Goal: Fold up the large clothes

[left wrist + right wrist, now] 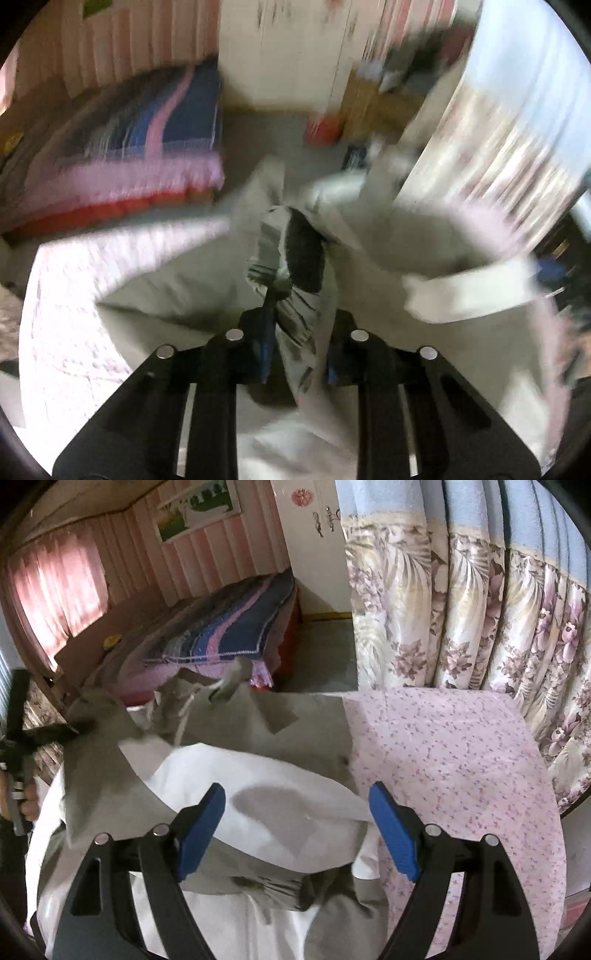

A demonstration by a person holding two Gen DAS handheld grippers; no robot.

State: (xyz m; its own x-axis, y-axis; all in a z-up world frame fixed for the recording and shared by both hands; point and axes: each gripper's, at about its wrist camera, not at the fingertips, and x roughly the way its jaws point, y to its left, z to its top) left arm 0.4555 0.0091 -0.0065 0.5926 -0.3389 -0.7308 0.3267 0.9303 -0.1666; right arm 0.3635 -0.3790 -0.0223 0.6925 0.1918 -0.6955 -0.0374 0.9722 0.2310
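Up close in the left wrist view, the left gripper (pixel 295 332) has its 2 blue-padded fingers (pixel 265 347) drawn together on a bunched fold of the large grey and white fabric garment (pixel 177 280), which rises between them and spreads out ahead over the pale pink floral-print bed sheet (pixel 62 314). This view is heavily blurred, so finer detail of the cloth cannot be made out; a dark opening in the garment shows just ahead of the fingertips. Farther off lie a blue, pink and grey striped blanket (pixel 162 122) on a second bed at the left and a floral curtain (pixel 498 147) at the right. From the right wrist view, the right gripper (pixel 297 827) hangs above the garment (pixel 258 775) with its 2 blue-padded fingers (pixel 201 830) wide apart and gripping nothing, a white panel of the cloth lying between and below them. The garment lies crumpled across the left part of the floral bed sheet (pixel 461 757), grey parts folded over white, with a white drawstring (pixel 186 709) near its far edge. At the far left edge the left gripper (pixel 55 733) pinches a grey corner of the cloth, lifted off the bed. Behind stand the striped blanket (pixel 236 631) and the floral curtain (pixel 480 609).
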